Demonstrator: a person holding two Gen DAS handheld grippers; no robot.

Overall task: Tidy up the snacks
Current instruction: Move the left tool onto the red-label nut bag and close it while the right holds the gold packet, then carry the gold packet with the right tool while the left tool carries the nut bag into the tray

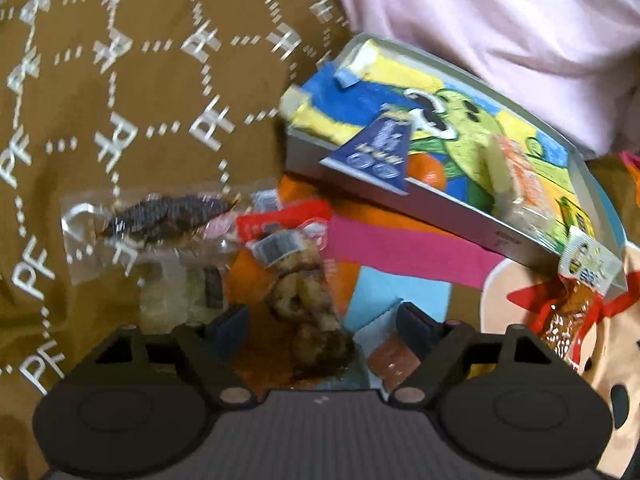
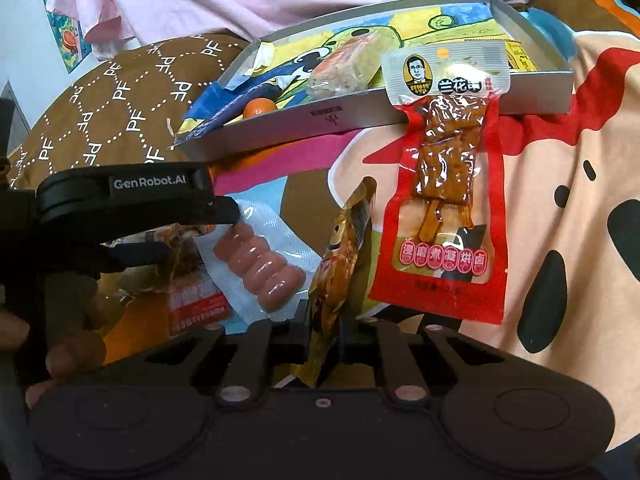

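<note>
My left gripper (image 1: 320, 322) stands open over a clear pack of brown meat pieces (image 1: 304, 304); the pack lies between the fingers, with a gap at the right pad. The right wrist view shows that gripper (image 2: 188, 236) from the side, beside a pink sausage pack (image 2: 256, 272). My right gripper (image 2: 324, 328) is shut on a gold-brown snack packet (image 2: 340, 248) that stands up between its fingers. A grey tray (image 2: 360, 116) with a colourful drawing inside holds a blue packet (image 1: 380, 148), an orange (image 2: 260, 108) and a pale wrapped bar (image 2: 344, 68). A red tofu packet (image 2: 440, 200) hangs over its front wall.
A dried fish packet (image 1: 160, 216) and a red-labelled packet (image 1: 280, 220) lie left of the tray (image 1: 400, 196) on the cartoon-print sheet (image 2: 560, 200). A brown patterned pillow (image 1: 120, 80) is at the left, pink cloth (image 1: 500, 20) behind. A person's hand (image 2: 72, 344) holds the left gripper.
</note>
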